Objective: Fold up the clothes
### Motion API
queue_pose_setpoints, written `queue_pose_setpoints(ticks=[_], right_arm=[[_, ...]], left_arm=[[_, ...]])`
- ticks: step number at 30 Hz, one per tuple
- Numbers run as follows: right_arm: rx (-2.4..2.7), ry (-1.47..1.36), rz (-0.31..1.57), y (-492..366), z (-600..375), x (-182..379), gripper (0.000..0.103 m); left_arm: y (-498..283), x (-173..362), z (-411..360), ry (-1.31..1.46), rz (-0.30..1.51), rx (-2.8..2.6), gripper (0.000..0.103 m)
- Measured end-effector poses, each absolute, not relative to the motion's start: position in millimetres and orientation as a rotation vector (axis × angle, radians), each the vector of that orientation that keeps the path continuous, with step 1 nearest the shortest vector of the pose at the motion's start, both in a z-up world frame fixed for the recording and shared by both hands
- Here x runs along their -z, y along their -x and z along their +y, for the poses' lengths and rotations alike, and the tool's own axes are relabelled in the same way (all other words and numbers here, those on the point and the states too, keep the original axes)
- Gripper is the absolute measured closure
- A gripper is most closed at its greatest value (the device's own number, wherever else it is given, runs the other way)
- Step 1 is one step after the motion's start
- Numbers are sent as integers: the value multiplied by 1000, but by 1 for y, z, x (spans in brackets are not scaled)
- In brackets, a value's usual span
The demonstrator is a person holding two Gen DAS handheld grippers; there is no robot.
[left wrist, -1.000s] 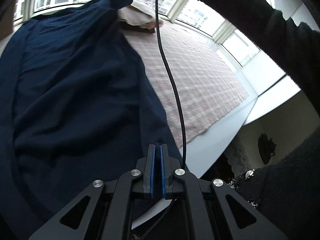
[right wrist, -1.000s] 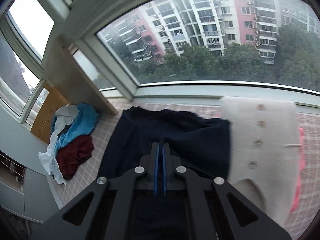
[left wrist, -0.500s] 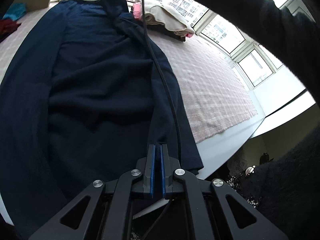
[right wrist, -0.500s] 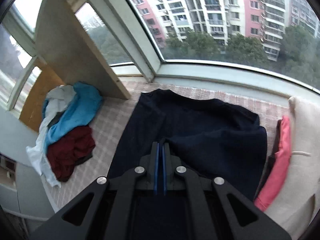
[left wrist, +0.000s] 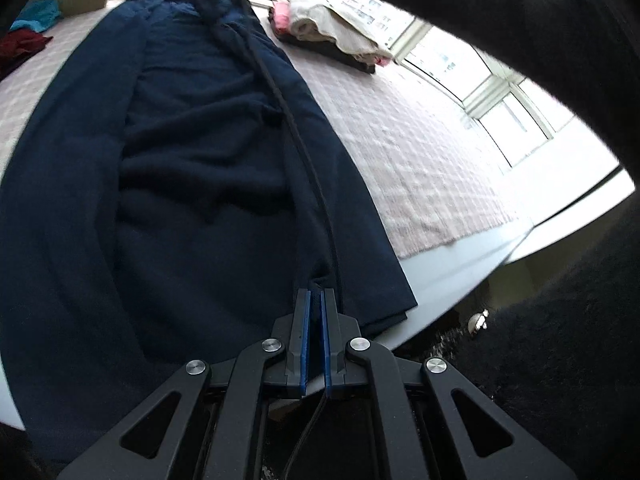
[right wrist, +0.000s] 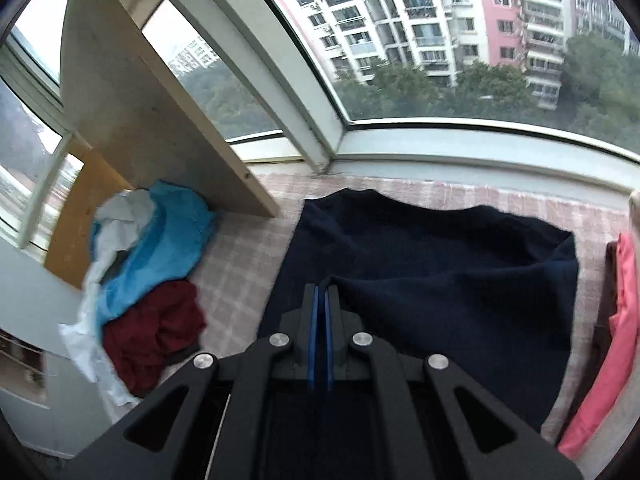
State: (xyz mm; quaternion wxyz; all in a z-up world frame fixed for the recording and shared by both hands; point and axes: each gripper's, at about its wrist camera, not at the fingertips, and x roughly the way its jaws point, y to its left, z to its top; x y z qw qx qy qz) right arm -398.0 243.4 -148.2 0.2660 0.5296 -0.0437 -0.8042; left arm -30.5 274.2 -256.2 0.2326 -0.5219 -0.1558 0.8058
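Observation:
A long navy garment (left wrist: 192, 168) lies stretched along the pink checked cloth (left wrist: 420, 152) on the sill. My left gripper (left wrist: 315, 296) is shut on the navy garment's near hem, the cloth pinched between the blue pads. My right gripper (right wrist: 321, 292) is shut on the same navy garment (right wrist: 440, 272) at its far end, holding a fold of it raised above the surface. A black cable (left wrist: 304, 148) runs over the garment in the left wrist view.
A pile of unfolded clothes, blue (right wrist: 164, 240), white and dark red (right wrist: 152, 328), lies at the left by a wooden board (right wrist: 160, 120). A stack of folded clothes, cream (left wrist: 340, 28) and pink (right wrist: 616, 328), sits on the right. The sill's white edge (left wrist: 460, 268) is near. A dark-sleeved arm (left wrist: 500, 12) is overhead.
Both grippers have lowered, laying the navy garment out flat along the cloth. The right view has swung left, so the cream stack has left its frame and the unfolded pile is nearer.

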Motion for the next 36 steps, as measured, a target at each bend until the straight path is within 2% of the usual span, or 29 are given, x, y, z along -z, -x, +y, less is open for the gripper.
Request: queue_pose_setpoints(ticks=[4, 5, 7, 10, 12, 13, 14, 15, 20, 25, 31, 36], right_arm=[[2171, -1514, 98, 391, 230, 160, 93], [2161, -1499, 80, 385, 235, 151, 93], [2135, -1448, 10, 372, 249, 127, 93], [2092, -1371, -92, 353, 270, 91, 90], [2055, -1284, -201, 327, 297, 56, 75], [2048, -1248, -226, 313, 311, 40, 70], [2044, -1213, -246, 298, 324, 25, 64], [2059, -1214, -259, 275, 335, 23, 62], [2161, -1270, -315, 148, 389, 32, 62], [2261, -1324, -374, 21, 443, 42, 62], [2361, -1639, -563, -117, 414, 164, 62], [2468, -1725, -529, -136, 361, 208, 62]], left_arm=[[35, 262, 262, 1500, -494, -2190, 94], [35, 262, 258, 1508, -508, -2189, 92], [34, 257, 250, 1512, -518, -2185, 82], [32, 245, 237, 1532, -480, -2204, 81], [33, 231, 222, 1528, -434, -2226, 77], [33, 223, 214, 1526, -411, -2237, 72], [34, 216, 207, 1524, -388, -2248, 71], [34, 209, 199, 1519, -366, -2257, 71], [48, 167, 148, 1441, -226, -2283, 67], [100, 132, 96, 1316, -101, -2288, 60], [192, 118, 82, 1237, 49, -2209, 59], [279, 140, 122, 1296, -9, -2034, 55]])
